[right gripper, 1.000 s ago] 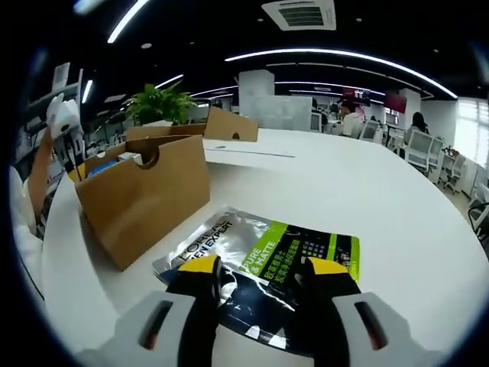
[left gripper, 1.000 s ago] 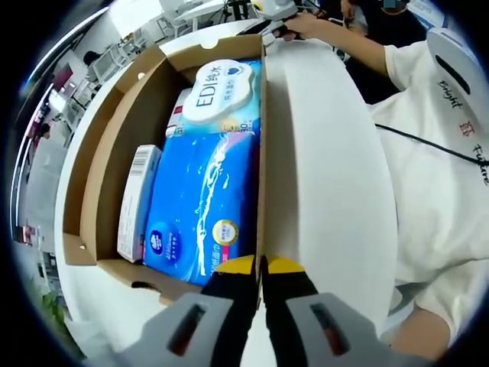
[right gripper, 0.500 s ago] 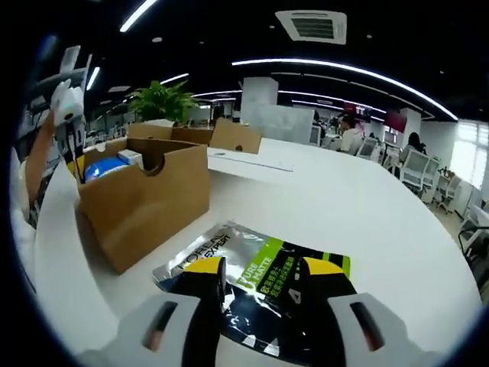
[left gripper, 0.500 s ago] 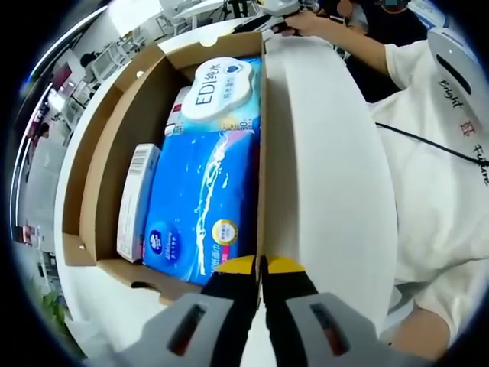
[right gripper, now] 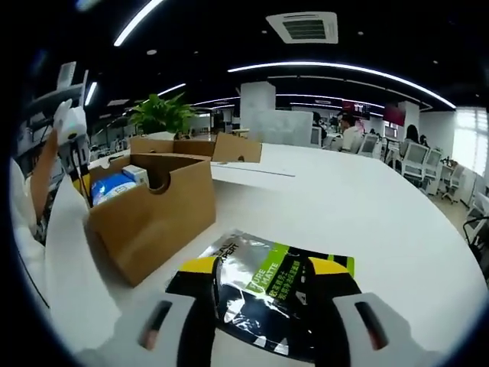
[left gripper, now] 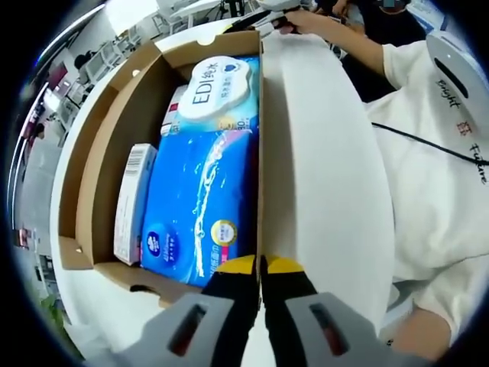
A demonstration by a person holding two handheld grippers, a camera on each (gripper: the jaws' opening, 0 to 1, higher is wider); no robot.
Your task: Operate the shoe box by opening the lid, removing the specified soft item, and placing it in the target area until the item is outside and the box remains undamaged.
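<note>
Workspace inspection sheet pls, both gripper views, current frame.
Surface: white table, bare apart from the things listed.
Job's things: cardboard shoe box open, white lid swung out beside it; silver and green pouch lying flat on the table outside the box.
Clutter: inside the box, a blue wipes pack, an EDI wipes pack and a small white carton.
Grippers: left gripper shut, pinching the box's side wall; right gripper open, jaws either side of the pouch.
Cables: thin black cable across the person's white shirt.
Surroundings: open office with desks, chairs, a potted plant; more cardboard further along the table.
</note>
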